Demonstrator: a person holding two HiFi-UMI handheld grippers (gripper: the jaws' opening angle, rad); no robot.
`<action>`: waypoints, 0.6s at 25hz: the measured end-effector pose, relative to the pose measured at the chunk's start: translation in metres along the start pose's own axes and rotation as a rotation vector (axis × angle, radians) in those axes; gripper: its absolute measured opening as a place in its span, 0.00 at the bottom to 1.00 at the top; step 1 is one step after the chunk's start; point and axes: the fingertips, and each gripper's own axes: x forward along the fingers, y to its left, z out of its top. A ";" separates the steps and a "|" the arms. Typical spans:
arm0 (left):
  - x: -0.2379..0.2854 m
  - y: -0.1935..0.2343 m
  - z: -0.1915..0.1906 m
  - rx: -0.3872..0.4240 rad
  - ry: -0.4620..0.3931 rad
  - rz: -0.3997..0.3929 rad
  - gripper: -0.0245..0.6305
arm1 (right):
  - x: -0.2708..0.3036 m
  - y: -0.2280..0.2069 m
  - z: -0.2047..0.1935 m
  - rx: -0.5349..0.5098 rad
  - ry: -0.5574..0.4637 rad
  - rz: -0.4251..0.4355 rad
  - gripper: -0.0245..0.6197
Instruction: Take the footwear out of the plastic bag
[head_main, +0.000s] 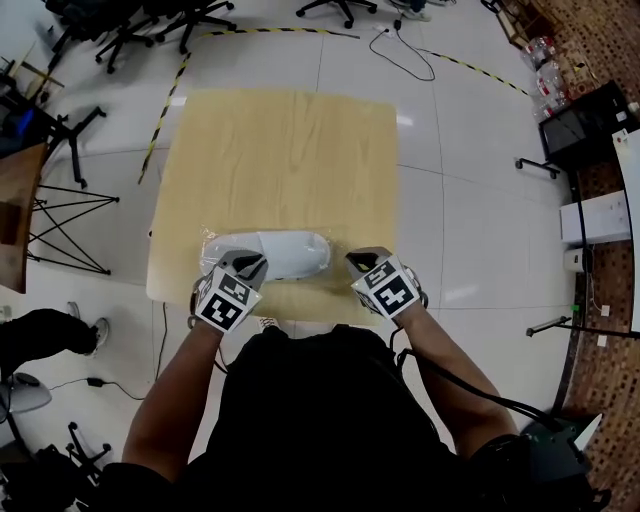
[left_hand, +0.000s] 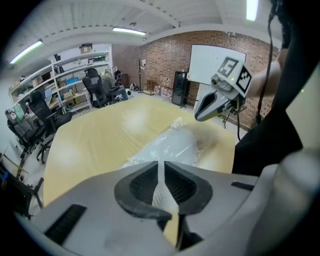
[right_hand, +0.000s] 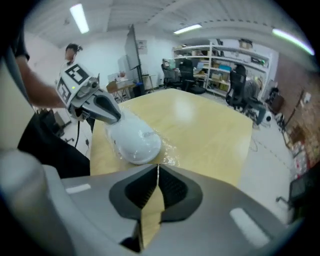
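The pale wooden tabletop (head_main: 290, 150) fills the middle of the head view, bare except along its near edge. There a white shoe (head_main: 275, 252) lies on its side, lengthwise along that edge and still wrapped in its clear plastic bag (right_hand: 169, 156), whose crinkled film spreads onto the wood around it. My left tongs (head_main: 250, 266) sit at the shoe's left end, tips right over the bag. They are parted by a narrow slit, and I see only the white of the bag through it, with nothing pinched. My right tongs (head_main: 362, 262) hang just off the shoe's right end, near the tabletop's near edge, pressed together and empty.
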 end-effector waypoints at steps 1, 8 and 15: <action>-0.003 -0.003 0.008 0.009 -0.032 -0.013 0.14 | 0.001 -0.001 -0.004 0.083 -0.009 0.047 0.08; 0.028 -0.028 0.031 0.166 0.008 -0.134 0.25 | 0.029 -0.006 -0.005 0.581 -0.093 0.241 0.23; 0.057 -0.042 0.032 0.249 0.117 -0.187 0.23 | 0.032 -0.005 0.008 0.618 -0.093 0.267 0.21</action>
